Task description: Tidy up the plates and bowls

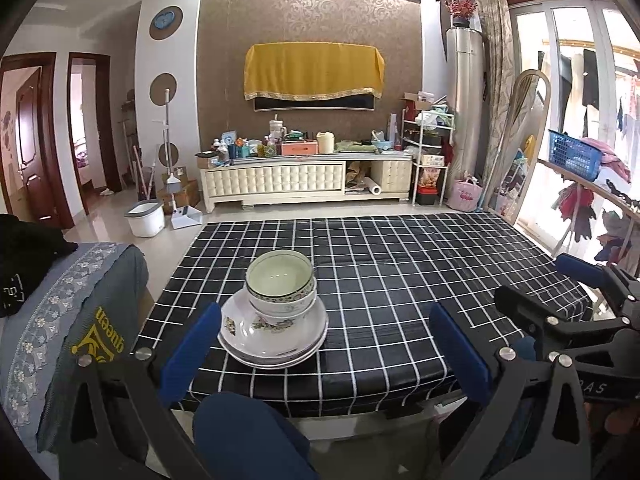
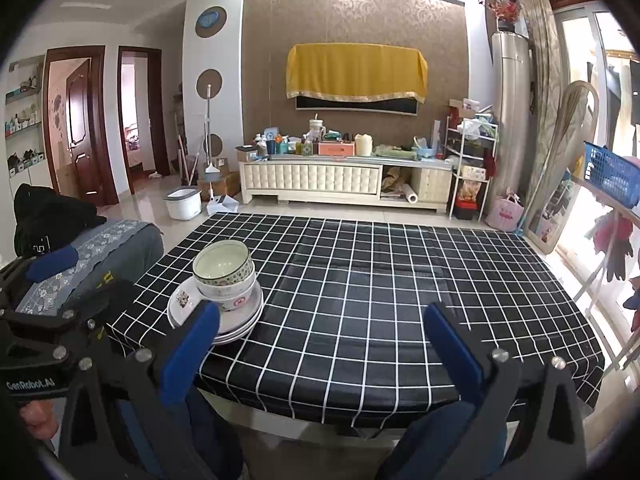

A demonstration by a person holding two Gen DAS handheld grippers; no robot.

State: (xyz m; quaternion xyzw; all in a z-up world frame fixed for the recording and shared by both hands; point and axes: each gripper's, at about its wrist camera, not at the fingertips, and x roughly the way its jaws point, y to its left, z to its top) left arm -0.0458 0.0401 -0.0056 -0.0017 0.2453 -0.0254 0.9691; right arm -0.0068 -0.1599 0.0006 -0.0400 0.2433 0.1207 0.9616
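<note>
Left wrist view: bowls [image 1: 282, 286] nested, 2 or more, sitting on plates [image 1: 276, 338] stacked near front-left of table [image 1: 400, 280] w/ black checked cloth.
Right wrist view: same stack, bowls [image 2: 225, 276] on plates [image 2: 240, 318], sits left of centre, partly behind this gripper's left finger.
Left gripper [image 1: 324, 346]: fingers spread wide, nothing held, hovers at near table edge, stack just ahead between fingers, no contact.
Right gripper [image 2: 320, 344]: fingers spread wide, empty, aimed at bare cloth right of stack.
Stage (judged): looks near done, all dishes in 1 pile; can't tell if more is wanted.
Do it well: if pile needs shifting, grip plate rim low, both sides, keep level; bowls ride loose on top and may slide.
Risk: stack is close to front edge; a nudge from the left finger could tip the bowls.
Nearby: grey cushion [image 1: 80, 312] left of table, apart from dishes.
</note>
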